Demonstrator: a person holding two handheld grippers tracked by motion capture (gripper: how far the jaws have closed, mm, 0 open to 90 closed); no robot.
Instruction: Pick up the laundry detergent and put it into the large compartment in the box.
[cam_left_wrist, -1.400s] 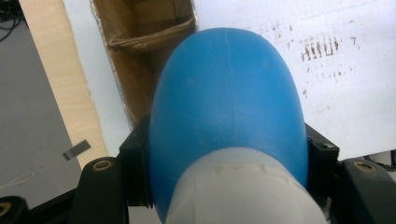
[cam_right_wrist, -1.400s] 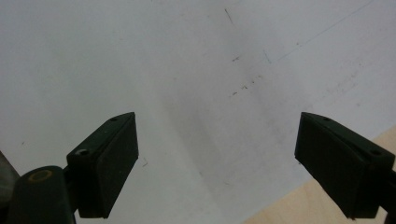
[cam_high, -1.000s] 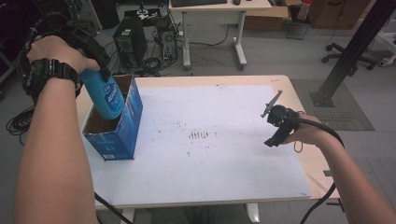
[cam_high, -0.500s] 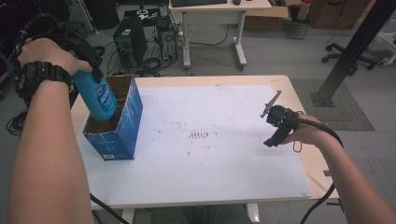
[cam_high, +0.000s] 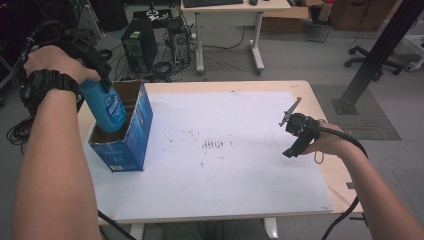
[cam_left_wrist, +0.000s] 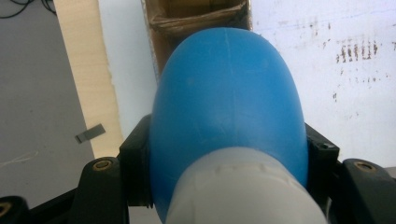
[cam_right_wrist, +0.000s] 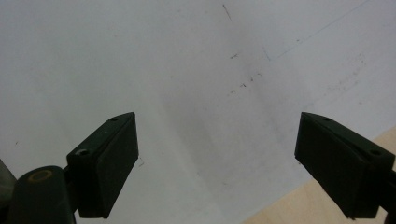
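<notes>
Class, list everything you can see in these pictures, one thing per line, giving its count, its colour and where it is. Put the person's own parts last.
Bottle: one, blue with a white label, partly down in the box, held by the left tool.
Box: one, blue cardboard, open top, on the table's left side.
Table: one, white sheet over a pale wood top, with small dark marks near the middle.
Computer tower: one, black, on the floor beyond the table.
Desk: one, white, farther back.
Office chair: one, dark, far right.
Left tool: one, black, shut on the bottle.
Right tool: one, black, open, above the table's right side.
Forearms: two, coming in from the bottom.
</notes>
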